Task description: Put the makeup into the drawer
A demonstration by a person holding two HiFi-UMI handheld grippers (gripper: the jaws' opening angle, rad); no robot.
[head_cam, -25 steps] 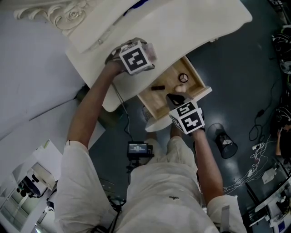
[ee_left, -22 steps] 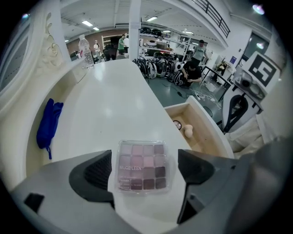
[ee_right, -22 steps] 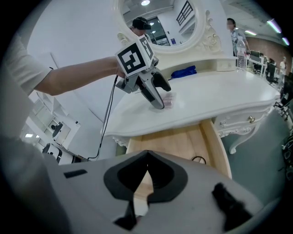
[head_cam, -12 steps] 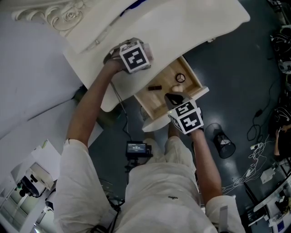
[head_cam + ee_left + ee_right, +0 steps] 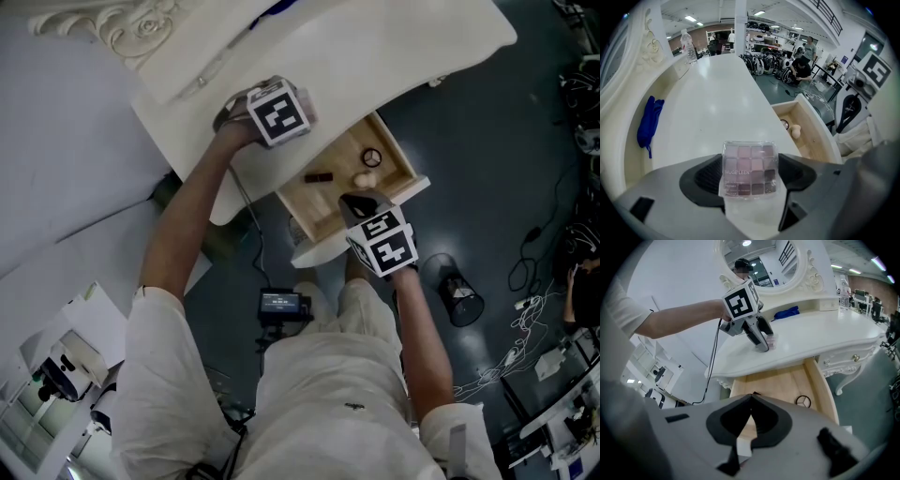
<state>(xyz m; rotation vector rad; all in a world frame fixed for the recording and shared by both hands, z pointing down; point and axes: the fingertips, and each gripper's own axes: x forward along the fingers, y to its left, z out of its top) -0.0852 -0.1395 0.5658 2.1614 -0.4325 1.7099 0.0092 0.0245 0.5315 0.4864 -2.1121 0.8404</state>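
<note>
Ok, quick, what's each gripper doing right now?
Left gripper: jaws just closed in on the eyeshadow palette on the tabletop, pads against its sides.
Right gripper: shut, empty, at the open drawer.

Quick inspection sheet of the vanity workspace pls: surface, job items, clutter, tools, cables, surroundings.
Surface: white dressing table top; its drawer is pulled open.
Job's things: eyeshadow palette lying on the top; black tube, beige sponge and ring-shaped piece already in the drawer.
Clutter: blue cloth and water bottle at the back of the top.
Tools: left tool has just been closing, pads against the palette's sides; right tool shut, empty, over the drawer's front.
Cables: black cable hangs from the left tool; loose cables on the floor.
Surroundings: black bin on the dark floor; oval mirror above the top.
</note>
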